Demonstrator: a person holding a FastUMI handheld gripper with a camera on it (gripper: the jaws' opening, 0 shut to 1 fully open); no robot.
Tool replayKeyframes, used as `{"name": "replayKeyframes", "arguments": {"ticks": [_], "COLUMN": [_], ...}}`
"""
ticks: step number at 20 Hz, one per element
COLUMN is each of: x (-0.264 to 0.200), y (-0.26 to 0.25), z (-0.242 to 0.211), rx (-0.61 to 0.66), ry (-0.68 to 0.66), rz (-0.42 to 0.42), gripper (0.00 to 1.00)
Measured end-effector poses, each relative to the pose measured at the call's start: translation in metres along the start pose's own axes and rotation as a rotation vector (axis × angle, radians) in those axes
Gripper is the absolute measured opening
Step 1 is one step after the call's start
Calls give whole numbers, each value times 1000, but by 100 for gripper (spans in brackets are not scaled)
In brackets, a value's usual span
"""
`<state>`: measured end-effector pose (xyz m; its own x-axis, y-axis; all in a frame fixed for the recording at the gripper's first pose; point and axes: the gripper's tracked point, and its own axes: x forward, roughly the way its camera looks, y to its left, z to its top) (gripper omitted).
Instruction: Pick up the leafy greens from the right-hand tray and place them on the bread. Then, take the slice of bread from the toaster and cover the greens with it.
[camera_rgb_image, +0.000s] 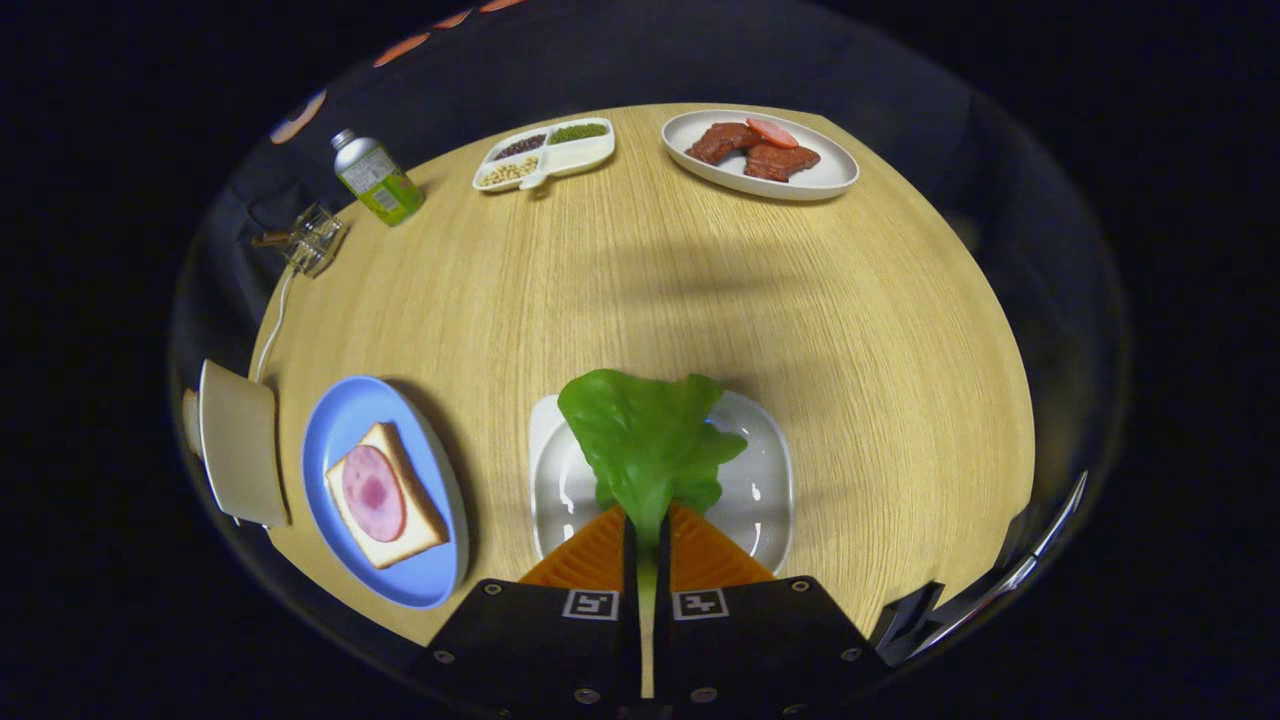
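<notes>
While the gripper (647, 515) held its two fingers pressed together on the stalk end of the lettuce leaf (645, 435), the leaf fanned out just ahead of the fingertips, above the white tray (765, 490). Whether its far edge touched the tray or hung clear of it could not be told.

By its look, the leaf would handle as something very light and limp: thin, floppy at the wide end, likely to flap or fold when swung sideways. It may well be a plastic replica, given the even gloss, and so a little slippery. The narrow stalk, where the fingers pinched it, seemed the sound place to hold it, being the stiffest part; a grip on the broad blade would probably crumple it.

To the left of the tray lay the blue plate (345, 425) with the slice of bread (405, 530), topped by a round of ham (373, 492). Beyond the plate stood the toaster (240, 445), with the edge of a second slice (189, 420) showing at its side.

As for writing, the green bottle (376, 178) at the far left of the wooden table (650, 270) carried a label too small to read. The fingers' base bore two square black-and-white markers (590, 604), patterns and not words.
</notes>
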<state>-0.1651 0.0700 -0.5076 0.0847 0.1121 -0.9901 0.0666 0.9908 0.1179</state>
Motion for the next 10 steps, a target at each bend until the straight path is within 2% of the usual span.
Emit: {"name": "replayKeyframes", "arguments": {"ticks": [4,8,10], "x": [-30,-49,-52], "y": [38,83,98], "z": [22,26,24], "rx": [-8,-22,-52], "ry": [-66,-66,-60], "rz": [83,178,198], "gripper": [5,5,5]}}
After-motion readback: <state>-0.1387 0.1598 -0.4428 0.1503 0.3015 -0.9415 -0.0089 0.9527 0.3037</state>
